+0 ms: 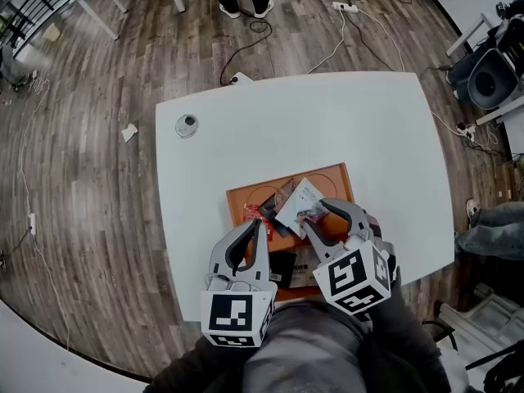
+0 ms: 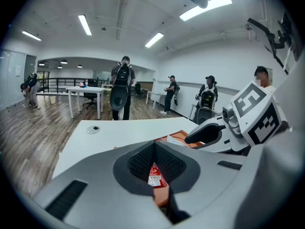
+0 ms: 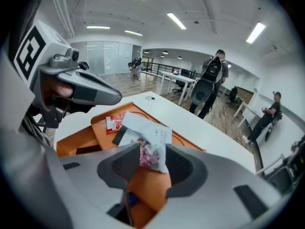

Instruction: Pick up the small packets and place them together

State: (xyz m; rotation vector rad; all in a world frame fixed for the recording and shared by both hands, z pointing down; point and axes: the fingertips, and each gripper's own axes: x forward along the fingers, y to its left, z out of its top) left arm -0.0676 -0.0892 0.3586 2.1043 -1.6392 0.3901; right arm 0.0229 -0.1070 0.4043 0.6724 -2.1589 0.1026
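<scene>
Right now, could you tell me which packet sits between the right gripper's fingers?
The white packet with the pink print; the red packet lies farther back on the orange tray.

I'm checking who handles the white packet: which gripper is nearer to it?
Right. The right gripper has the white packet between its open jaws. The left gripper is off to that packet's left, jaws shut, near the red packet.

Packets (image 1: 299, 205) in tray (image 1: 329, 178), tray on table (image 1: 286, 121)
</scene>
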